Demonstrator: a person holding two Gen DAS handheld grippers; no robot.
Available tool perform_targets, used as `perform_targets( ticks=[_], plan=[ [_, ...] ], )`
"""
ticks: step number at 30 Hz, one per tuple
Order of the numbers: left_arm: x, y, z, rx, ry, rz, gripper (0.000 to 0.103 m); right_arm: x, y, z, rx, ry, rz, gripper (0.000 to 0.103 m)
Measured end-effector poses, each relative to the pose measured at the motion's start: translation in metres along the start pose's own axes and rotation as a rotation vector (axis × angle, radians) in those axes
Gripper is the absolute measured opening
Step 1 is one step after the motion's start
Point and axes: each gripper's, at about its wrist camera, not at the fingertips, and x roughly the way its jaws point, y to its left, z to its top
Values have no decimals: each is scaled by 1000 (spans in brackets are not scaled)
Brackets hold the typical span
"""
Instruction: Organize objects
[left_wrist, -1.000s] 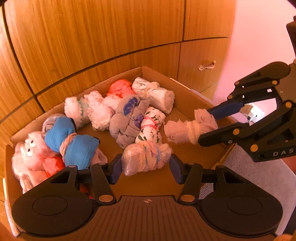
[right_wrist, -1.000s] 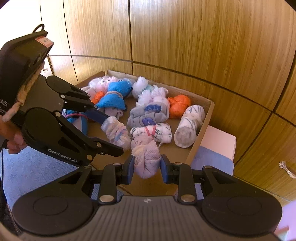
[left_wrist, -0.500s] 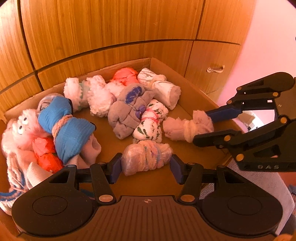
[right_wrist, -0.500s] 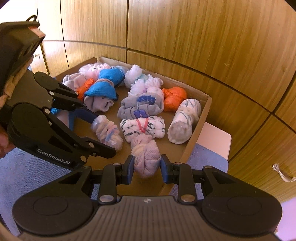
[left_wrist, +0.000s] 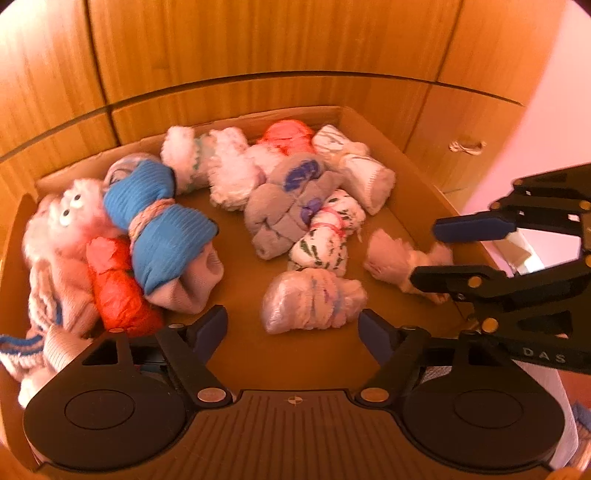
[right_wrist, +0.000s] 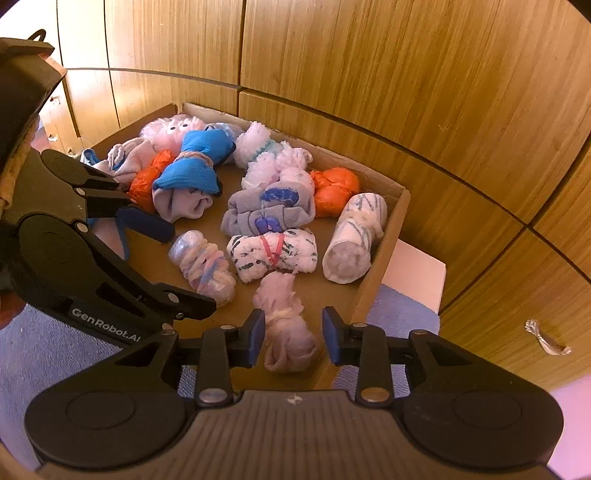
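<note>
My left gripper (left_wrist: 291, 332) stands wide; its jaws have just been opening, and the pale, pastel-streaked rolled sock bundle (left_wrist: 314, 302) lies between them untouched on the floor of the shallow brown cardboard box (left_wrist: 417, 177), near its front edge. I judge it was set there to start a front row. My right gripper (right_wrist: 293, 336) has also just been opening, only narrowly; the fluffy lilac-pink sock bundle (right_wrist: 286, 328) sits between the pads, apparently clear of both, just inside the front right corner of the box. Blue, grey, orange and white bundles crowd the back wall, so the front floor is the free space.
</note>
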Motion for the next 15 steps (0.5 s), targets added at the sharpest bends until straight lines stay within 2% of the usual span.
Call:
perform_targets(
  ticks=[3,12,15],
  plan=[
    [-1,7,2,-37,-3,-14,85,-3,3,1,-13,-2,4,44],
    [-7,13,0,-83,0,-13,88,-9,6,7,-2,4,-21,48],
    [-15,19,-5,-107,-4,-14,88,-12,6,8,17,5,-38,54]
  ],
)
